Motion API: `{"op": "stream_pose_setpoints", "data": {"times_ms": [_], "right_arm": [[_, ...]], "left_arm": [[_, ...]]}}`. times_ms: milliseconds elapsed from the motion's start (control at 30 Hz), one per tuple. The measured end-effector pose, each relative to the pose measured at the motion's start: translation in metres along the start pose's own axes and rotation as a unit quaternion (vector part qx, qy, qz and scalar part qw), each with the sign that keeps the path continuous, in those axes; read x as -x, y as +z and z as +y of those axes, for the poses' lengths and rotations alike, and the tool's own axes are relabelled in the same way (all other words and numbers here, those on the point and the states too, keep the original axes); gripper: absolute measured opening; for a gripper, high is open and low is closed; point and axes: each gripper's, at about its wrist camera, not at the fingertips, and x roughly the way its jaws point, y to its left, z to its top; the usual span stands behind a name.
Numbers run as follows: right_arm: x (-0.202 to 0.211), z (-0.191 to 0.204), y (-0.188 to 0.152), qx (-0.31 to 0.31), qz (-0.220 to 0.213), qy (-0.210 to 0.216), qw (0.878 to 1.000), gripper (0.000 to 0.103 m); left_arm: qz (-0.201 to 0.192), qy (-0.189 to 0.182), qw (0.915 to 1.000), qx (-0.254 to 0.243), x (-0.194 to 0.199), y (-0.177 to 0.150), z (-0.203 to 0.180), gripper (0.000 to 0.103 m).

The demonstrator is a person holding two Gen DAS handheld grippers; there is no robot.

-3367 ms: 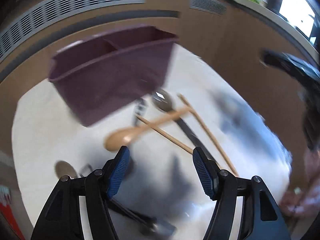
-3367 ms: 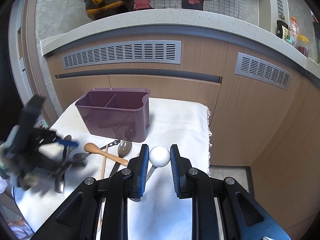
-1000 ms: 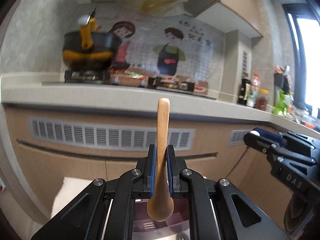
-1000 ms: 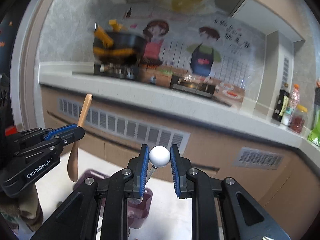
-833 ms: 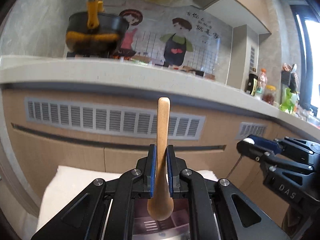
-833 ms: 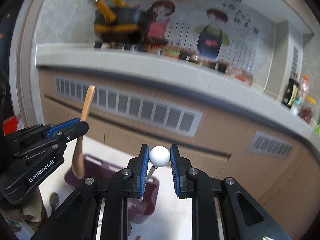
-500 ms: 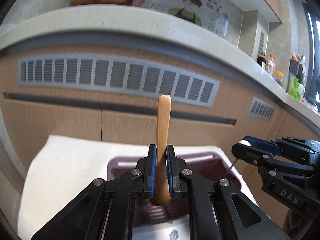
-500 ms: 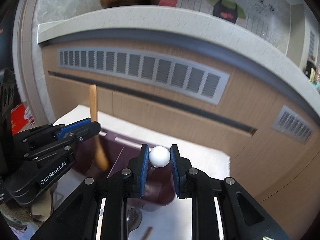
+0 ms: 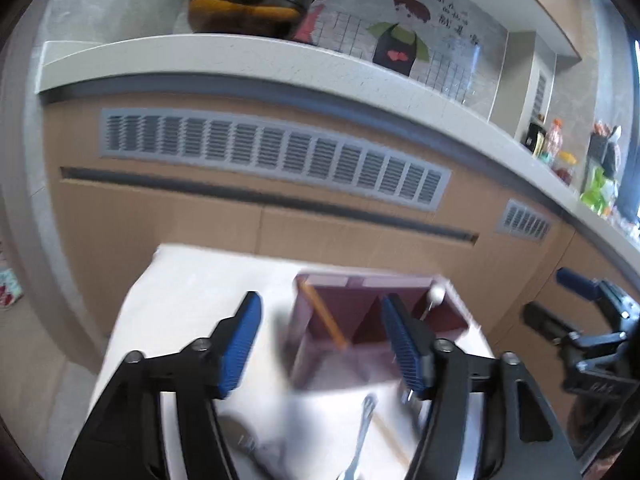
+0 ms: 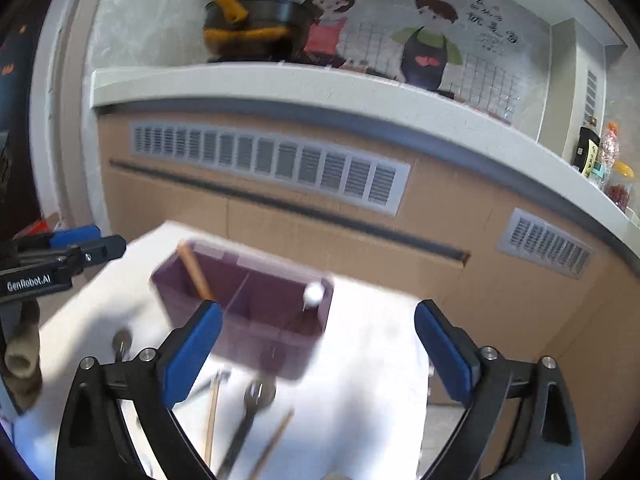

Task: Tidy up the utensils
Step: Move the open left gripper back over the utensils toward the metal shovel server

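The purple utensil caddy (image 9: 376, 332) sits at the centre of both views on the white-covered tabletop (image 9: 192, 292), and it holds two utensils: your wooden spoon (image 9: 324, 318) leans in its left compartment, and a white-knobbed utensil (image 9: 435, 294) stands in the right one. A divider splits the caddy into two compartments in the right wrist view (image 10: 244, 308); the left wrist view hides part of that divider behind a blue pad.

Your left gripper (image 9: 322, 342) hangs open over the near side of the caddy, empty, and your right gripper (image 10: 318, 354) is spread wider, also holding nothing. Only the right wrist view shows the left gripper from the side, at the left edge of the frame. Only the left wrist view shows the right gripper as a dark shape at the right edge.

Loose utensils lie on the cloth at the bottom of both frames, blurred by motion. In the right wrist view you can count a fork (image 10: 250, 412), two pale wooden sticks (image 10: 212, 420) and a metal utensil (image 10: 120, 340) at lower left; what kind it is cannot be told. The left wrist view cuts these off, showing a fork and a wooden stick, with more shapes too smeared to name.
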Motion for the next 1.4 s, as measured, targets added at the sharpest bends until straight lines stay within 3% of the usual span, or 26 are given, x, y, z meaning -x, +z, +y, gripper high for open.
{"op": "stream_pose_setpoints", "data": {"times_ms": [200,367,467,500,600,633,700,800,900,1133,1300,1400], "right_arm": [[0.009,0.035,-0.062,0.045,0.075,0.041,0.995,0.096],[0.014,0.079,-0.109,0.079,0.139,0.128,0.979,0.096],[0.019,0.104,-0.123,0.099,0.143,0.183,0.968,0.096],[0.018,0.109,-0.127,0.103,0.144,0.194,0.965,0.094],[0.010,0.128,-0.130,0.116,0.163,0.223,0.954,0.066],[0.005,0.134,-0.131,0.123,0.170,0.224,0.952,0.058],[-0.004,0.143,-0.134,0.129,0.182,0.218,0.950,0.052],[-0.016,0.144,-0.135,0.124,0.196,0.211,0.950,0.052],[-0.015,0.140,-0.135,0.113,0.201,0.222,0.947,0.033],[-0.006,0.105,-0.130,0.047,0.192,0.187,0.962,0.032],[0.002,0.051,-0.132,-0.040,0.168,0.127,0.977,0.032],[0.005,0.027,-0.136,-0.073,0.155,0.093,0.981,0.032]], "left_arm": [[0.068,0.042,0.9963,-0.031,0.018,-0.058,0.013,0.077],[0.123,0.073,0.9889,-0.040,0.027,-0.104,0.026,0.080],[0.140,0.098,0.9844,-0.042,0.031,-0.123,0.037,0.081],[0.145,0.101,0.9835,-0.037,0.032,-0.127,0.041,0.081],[0.159,0.108,0.9813,-0.017,0.033,-0.135,0.053,0.081],[0.161,0.109,0.9807,-0.013,0.034,-0.137,0.056,0.081],[0.165,0.112,0.9799,-0.009,0.034,-0.138,0.060,0.081],[0.167,0.110,0.9797,-0.007,0.037,-0.139,0.062,0.081],[0.172,0.101,0.9799,-0.009,0.039,-0.140,0.060,0.082],[0.195,0.065,0.9777,-0.043,0.038,-0.153,0.033,0.083],[0.240,-0.031,0.9687,-0.056,0.037,-0.168,0.000,0.083],[0.253,-0.013,0.9653,-0.063,0.030,-0.172,-0.015,0.083]]}}
